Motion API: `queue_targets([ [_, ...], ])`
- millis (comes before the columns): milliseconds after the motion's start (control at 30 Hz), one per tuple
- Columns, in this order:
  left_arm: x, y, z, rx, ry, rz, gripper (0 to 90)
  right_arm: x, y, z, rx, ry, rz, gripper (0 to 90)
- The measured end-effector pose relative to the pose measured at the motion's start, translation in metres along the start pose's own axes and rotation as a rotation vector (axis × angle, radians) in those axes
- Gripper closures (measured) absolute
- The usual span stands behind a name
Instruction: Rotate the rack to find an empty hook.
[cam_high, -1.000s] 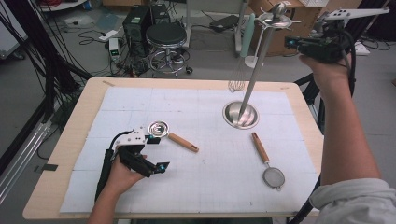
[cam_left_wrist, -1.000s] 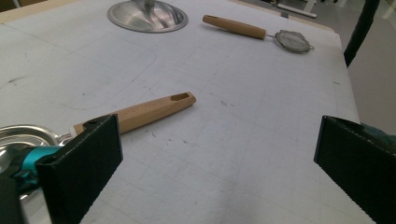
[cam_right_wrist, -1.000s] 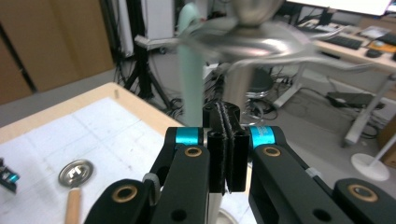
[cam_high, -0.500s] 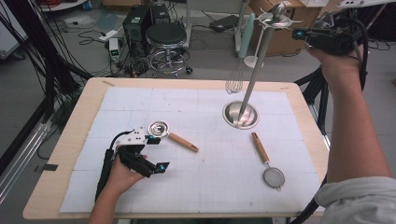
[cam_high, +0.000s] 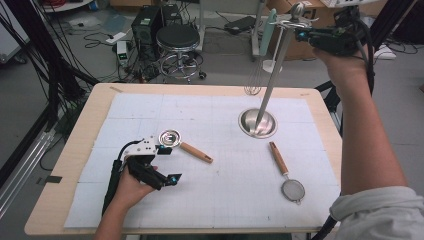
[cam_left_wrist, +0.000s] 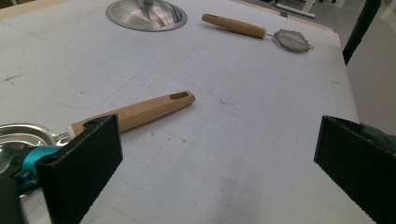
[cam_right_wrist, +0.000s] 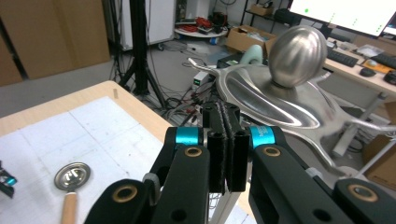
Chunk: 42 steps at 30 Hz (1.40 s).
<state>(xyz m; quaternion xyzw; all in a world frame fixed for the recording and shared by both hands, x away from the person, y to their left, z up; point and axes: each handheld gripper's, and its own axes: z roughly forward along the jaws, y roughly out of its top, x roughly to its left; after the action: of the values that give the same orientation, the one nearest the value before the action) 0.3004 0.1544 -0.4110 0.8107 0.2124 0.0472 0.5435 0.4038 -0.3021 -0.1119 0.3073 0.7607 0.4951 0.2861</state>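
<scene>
**Right gripper up at the rack top, left parked on the mat**

We see the right gripper (cam_high: 306, 35) raised high, at the top of the steel utensil rack (cam_high: 272, 80). Its jaws are pressed together with nothing visible between the pads. In the right gripper view they sit just in front of the rack's hook plate (cam_right_wrist: 275, 105), below the round knob (cam_right_wrist: 297, 55). We can't tell whether they touch the plate.

The rack's round base (cam_high: 257, 123) stands on the white mat (cam_high: 220, 185), toward the far right of the table. A whisk (cam_high: 254, 82) hangs from the rack on its far side.

The left gripper (cam_high: 167, 165) rests low on the mat near the front left, jaws spread wide with bare mat between them. Just beside it lies a small wooden-handled steel ladle (cam_high: 170, 137), handle (cam_left_wrist: 149, 109) pointing toward the middle of the mat. A wooden-handled mesh strainer (cam_high: 292, 189) lies well apart, near the right edge in front of the rack base.
</scene>
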Motion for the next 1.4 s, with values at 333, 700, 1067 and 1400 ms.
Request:
queue_targets([
  [333,0.0,0.0,-0.001,0.001,0.0,0.007,1.6,0.005,0.001,0.008,0.007,0.0,0.008,89.4],
  [700,0.0,0.0,-0.001,0.005,0.0,0.004,1.6,0.006,-0.022,0.005,-0.019,0.049,0.037,72.2],
  [1067,-0.001,0.0,-0.001,0.007,0.0,0.005,1.6,0.011,-0.054,0.01,-0.032,0.119,0.052,59.2],
  [1400,-0.001,0.0,-0.001,0.003,-0.003,0.005,1.6,0.023,-0.085,0.026,-0.014,0.198,0.044,44.9],
])
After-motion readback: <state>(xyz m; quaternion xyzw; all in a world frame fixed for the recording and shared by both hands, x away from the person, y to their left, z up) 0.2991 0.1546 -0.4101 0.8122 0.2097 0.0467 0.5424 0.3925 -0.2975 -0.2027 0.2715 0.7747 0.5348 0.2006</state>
